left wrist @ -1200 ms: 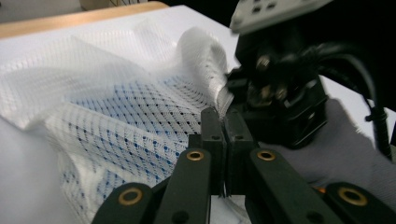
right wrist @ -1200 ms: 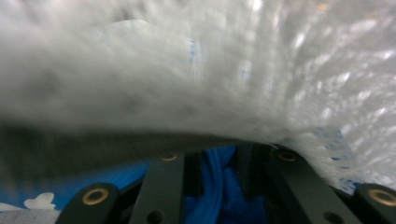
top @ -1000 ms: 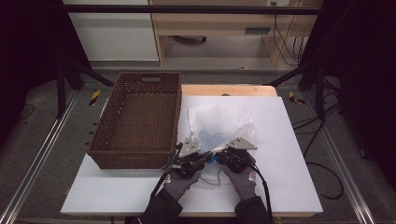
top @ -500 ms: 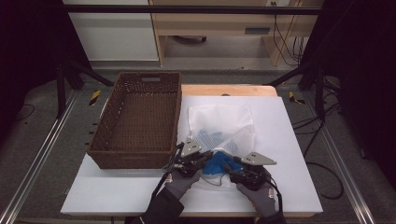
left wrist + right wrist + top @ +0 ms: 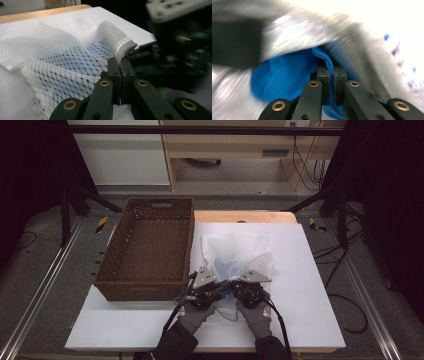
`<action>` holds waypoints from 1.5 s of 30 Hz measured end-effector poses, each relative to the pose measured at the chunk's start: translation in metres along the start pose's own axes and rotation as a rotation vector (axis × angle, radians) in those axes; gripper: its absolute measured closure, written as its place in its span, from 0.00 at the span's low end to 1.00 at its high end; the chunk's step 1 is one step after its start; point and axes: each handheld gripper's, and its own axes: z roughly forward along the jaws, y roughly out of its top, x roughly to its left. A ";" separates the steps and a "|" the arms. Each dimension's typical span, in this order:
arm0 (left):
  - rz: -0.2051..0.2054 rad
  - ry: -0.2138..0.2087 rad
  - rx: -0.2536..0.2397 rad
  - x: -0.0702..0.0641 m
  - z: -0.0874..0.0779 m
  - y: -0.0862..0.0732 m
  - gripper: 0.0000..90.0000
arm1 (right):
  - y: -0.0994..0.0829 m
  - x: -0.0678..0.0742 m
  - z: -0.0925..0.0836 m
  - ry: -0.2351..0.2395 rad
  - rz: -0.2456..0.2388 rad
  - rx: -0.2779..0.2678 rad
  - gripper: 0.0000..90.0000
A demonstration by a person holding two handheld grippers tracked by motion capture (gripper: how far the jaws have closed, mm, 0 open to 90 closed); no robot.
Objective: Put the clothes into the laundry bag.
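On the white table [image 5: 300,320], beside a wicker basket [image 5: 145,250], the left gripper [image 5: 119,65] pinches the white mesh bag's [image 5: 50,62] hem, while the right gripper [image 5: 331,65], jaws just closed, clamps the blue cloth [image 5: 279,80] inside the bag's mouth.

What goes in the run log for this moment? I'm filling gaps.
left gripper: shut on mesh laundry bag rim | right gripper: jaws just closed, shut on blue cloth at bag mouth | wicker basket: beside bag

White table [image 5: 310,285] (wooden strip at far edge) carried a brown wicker basket [image 5: 147,247] on its left w/ a white mesh bag [image 5: 240,247] just beside it, mid-table.
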 end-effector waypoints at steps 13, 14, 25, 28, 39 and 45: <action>-0.013 0.002 0.045 0.006 0.005 -0.013 0.99 | -0.012 -0.020 0.001 -0.082 0.006 0.013 0.75; -0.012 0.006 0.044 0.007 0.005 -0.013 0.98 | -0.013 -0.021 -0.006 -0.051 0.008 0.004 0.73; -0.016 0.013 0.027 0.006 0.005 -0.011 0.98 | -0.020 0.004 -0.027 0.098 -0.039 -0.011 0.46; -0.017 0.012 0.022 0.006 0.004 -0.011 0.98 | -0.023 0.011 -0.003 0.048 -0.048 0.053 0.44; 0.003 -0.012 0.013 0.000 -0.001 -0.009 0.99 | -0.005 0.009 0.013 -0.064 0.019 0.014 0.86; 0.009 -0.017 0.030 0.000 -0.001 -0.013 0.99 | -0.004 -0.010 0.030 -0.191 0.068 -0.006 0.85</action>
